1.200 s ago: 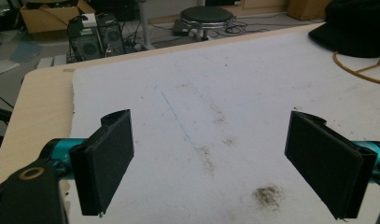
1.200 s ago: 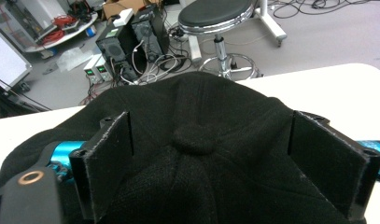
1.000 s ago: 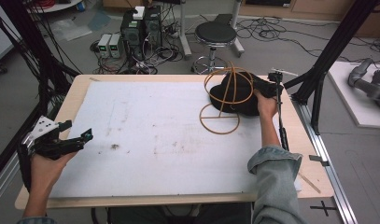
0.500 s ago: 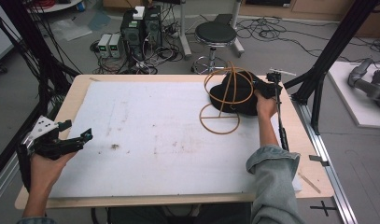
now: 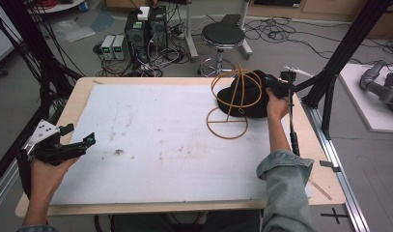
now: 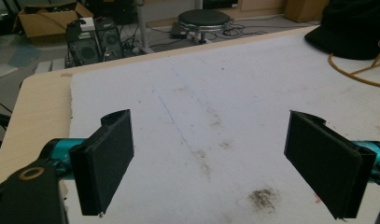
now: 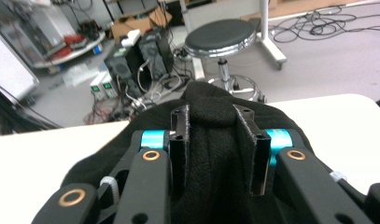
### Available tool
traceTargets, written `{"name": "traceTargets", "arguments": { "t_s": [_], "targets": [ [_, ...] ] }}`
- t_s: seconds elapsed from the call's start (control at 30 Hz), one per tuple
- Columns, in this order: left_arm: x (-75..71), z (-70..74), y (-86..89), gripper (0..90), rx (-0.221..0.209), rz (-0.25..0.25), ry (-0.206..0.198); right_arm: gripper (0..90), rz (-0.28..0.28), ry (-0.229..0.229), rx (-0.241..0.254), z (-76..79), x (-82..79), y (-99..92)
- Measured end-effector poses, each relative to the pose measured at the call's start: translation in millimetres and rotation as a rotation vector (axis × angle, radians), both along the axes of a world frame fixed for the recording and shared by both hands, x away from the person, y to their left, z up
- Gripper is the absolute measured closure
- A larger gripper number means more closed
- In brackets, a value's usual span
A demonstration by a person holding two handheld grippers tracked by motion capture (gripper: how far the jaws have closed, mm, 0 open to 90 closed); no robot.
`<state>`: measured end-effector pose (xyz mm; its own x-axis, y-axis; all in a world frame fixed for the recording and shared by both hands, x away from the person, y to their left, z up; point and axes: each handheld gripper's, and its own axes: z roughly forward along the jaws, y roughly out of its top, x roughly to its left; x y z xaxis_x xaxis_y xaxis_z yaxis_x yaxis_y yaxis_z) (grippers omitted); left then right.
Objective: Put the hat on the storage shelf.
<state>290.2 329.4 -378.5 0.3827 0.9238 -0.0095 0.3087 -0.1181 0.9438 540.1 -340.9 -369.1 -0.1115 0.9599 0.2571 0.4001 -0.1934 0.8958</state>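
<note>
A black hat lies at the table's far right, behind a gold wire hat stand with a round base and a domed cage. My right gripper reaches the hat from the right. In the right gripper view its jaws have just been closing and now pinch a fold of the hat's black fabric. My left gripper hovers over the table's near-left edge. Its jaws stand wide open with nothing between them. The hat and the stand's ring lie far off.
A white sheet with a few dark smudges covers the wooden table. Black frame posts stand by the right edge. A stool and computer boxes sit on the floor beyond the far edge.
The right gripper has lifted slightly with the hat's fabric pinched in it. The left gripper has stayed where it was.
</note>
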Motion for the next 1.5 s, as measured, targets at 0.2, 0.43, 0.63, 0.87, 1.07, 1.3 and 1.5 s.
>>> {"name": "traceTargets", "arguments": {
  "t_s": [0.2,0.43,0.63,0.87,1.07,1.3,1.5],
  "targets": [
    [-0.4,0.5,0.3,16.1,-0.003,0.001,0.000,70.9,-0.010,-0.049,0.010,14.8,-3.6,-0.8],
    [-0.7,1.3,0.1,16.1,-0.002,0.001,-0.004,71.0,-0.024,-0.081,-0.024,34.1,-6.4,-2.5],
    [-1.6,2.8,0.7,16.1,-0.001,-0.001,-0.008,71.1,-0.047,-0.121,-0.013,48.7,-11.8,-4.4],
    [-2.2,3.9,1.2,16.1,-0.001,0.000,-0.011,71.1,-0.082,-0.160,-0.007,62.4,-18.4,-14.7],
    [-2.3,4.3,0.8,16.1,-0.002,-0.002,-0.012,71.1,-0.091,-0.219,-0.014,89.5,-24.8,-17.8],
    [-3.1,5.8,1.5,16.1,-0.003,-0.002,-0.016,71.1,-0.101,-0.275,0.004,122.9,-30.7,-17.9],
    [-4.0,7.3,2.4,16.1,-0.008,0.001,-0.020,71.0,-0.121,-0.314,0.007,147.0,-33.5,-20.7]
  ]
}}
